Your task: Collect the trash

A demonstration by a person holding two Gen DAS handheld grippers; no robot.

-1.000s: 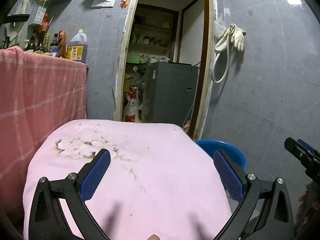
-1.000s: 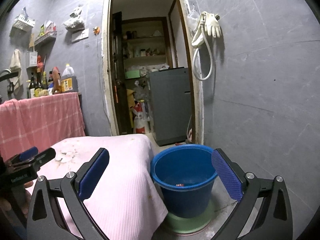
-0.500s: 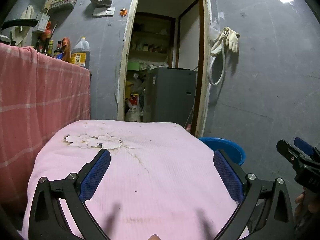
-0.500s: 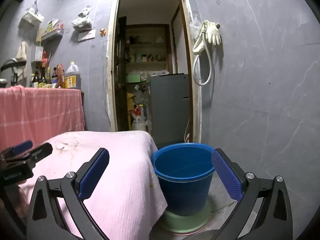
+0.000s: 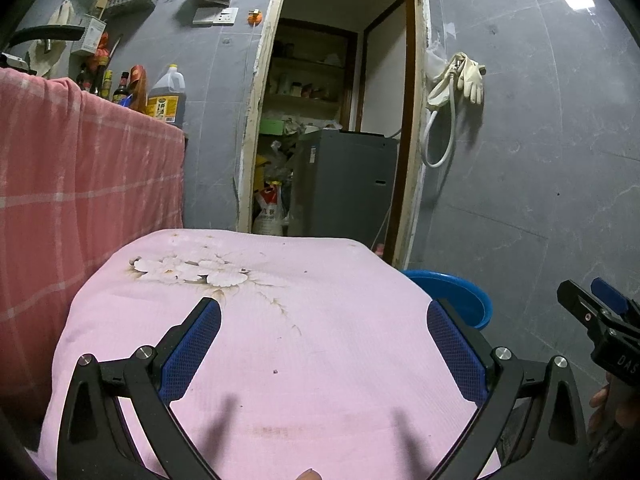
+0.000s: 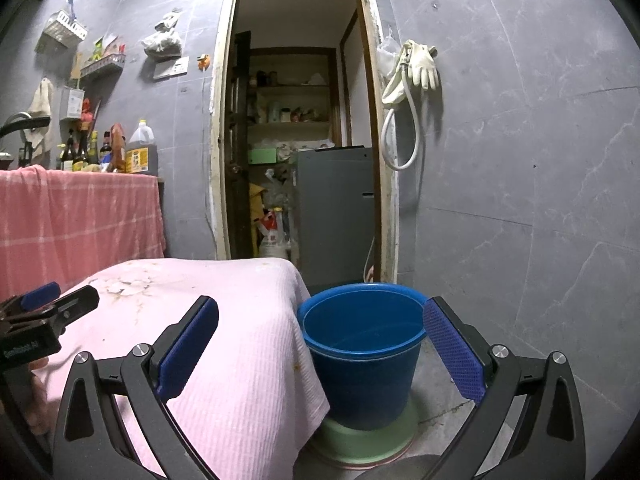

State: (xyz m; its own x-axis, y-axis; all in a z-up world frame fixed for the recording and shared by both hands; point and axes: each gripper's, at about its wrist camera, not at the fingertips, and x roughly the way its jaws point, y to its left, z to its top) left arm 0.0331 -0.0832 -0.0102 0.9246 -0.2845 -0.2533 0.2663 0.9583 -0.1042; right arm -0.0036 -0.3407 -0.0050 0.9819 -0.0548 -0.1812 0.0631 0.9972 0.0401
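Note:
A blue bucket point(image 6: 362, 354) stands on a green base on the floor, just right of a low table draped in a pink cloth point(image 6: 224, 360). Only the rim of the bucket point(image 5: 452, 294) shows in the left wrist view. My left gripper point(image 5: 324, 320) hovers open over the pink cloth point(image 5: 280, 340), nothing between its blue pads. My right gripper point(image 6: 320, 320) is open too, level with the bucket's rim, its right finger beside the bucket. A few tiny specks lie on the cloth; no larger trash shows. The bucket's inside is hidden from this low angle.
A taller counter under a red checked cloth point(image 5: 80, 184) stands left, with bottles and an oil jug point(image 5: 166, 98) on top. Ahead, an open doorway point(image 6: 304, 140) shows a grey cabinet and shelves. Rubber gloves and a hose point(image 6: 412, 92) hang on the grey wall at right.
Both grippers have sunk lower and tilted up. The cloth's flower print has slid farther away in the left view, and the bucket's inside has dropped out of sight. Both stay open.

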